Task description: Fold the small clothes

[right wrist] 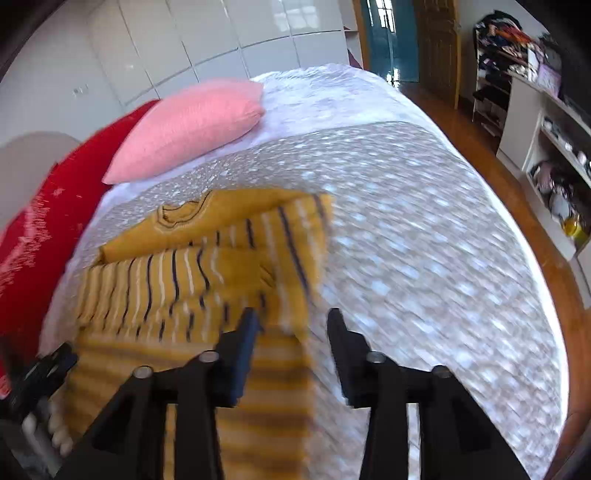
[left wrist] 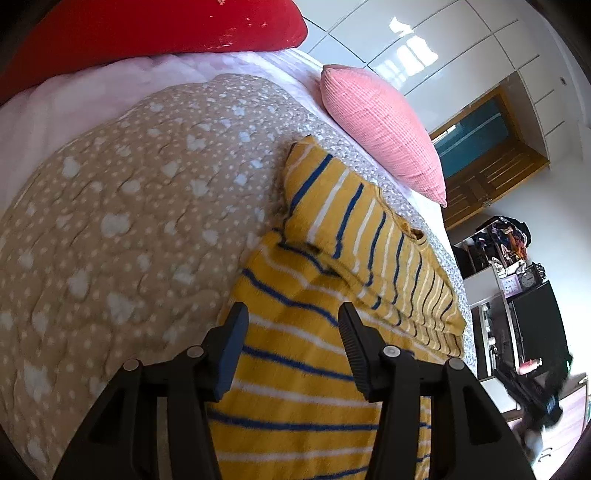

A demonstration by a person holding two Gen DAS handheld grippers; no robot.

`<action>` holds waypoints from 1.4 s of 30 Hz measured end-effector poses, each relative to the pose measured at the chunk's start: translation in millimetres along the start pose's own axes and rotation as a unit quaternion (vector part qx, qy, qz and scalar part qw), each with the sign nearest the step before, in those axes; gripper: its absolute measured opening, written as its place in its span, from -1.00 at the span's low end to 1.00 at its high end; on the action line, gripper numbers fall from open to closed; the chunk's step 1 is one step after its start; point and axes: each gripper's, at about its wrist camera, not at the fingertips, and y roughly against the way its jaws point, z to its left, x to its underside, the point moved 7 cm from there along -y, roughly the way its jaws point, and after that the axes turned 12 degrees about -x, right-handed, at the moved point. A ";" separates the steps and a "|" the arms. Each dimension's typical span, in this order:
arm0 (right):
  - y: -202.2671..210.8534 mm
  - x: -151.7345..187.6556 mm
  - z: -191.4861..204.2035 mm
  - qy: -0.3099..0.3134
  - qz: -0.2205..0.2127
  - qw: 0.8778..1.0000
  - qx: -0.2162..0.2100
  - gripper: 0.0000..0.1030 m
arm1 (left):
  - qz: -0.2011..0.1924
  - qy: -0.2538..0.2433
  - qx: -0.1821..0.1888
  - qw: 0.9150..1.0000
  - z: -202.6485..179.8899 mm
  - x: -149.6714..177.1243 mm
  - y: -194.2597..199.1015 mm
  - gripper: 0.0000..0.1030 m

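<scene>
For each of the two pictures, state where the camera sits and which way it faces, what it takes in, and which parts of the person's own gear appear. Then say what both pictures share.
Left wrist: on the left gripper, looking down its open fingers at the striped garment on the dotted quilt.
Right wrist: on the right gripper, jaws apart and empty, over the garment's edge; the left gripper shows at lower left.
Shared: garment, quilt, pink pillow, red pillow.

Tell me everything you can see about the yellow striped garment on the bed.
The yellow striped garment looks like soft knit, mustard with blue and white stripes. It lies partly folded on the dotted quilt, one sleeve laid across the body, the neckline toward the pink pillow. Both grippers stand over it with open jaws that hold nothing.
</scene>
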 end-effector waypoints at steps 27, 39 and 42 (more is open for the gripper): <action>15.2 206.7 31.8 -0.094 0.063 0.938 -0.327 0.13 | 0.043 -0.061 -0.014 0.997 9.7 145.3 85.7 0.08; 0.0 229.3 72.0 -0.089 0.071 0.924 -0.366 0.15 | 0.042 -0.043 0.017 0.998 16.3 175.6 96.4 -0.04; -0.7 234.3 75.5 -0.094 0.074 0.919 -0.376 0.15 | 0.036 -0.045 0.037 0.998 11.1 177.2 98.4 0.23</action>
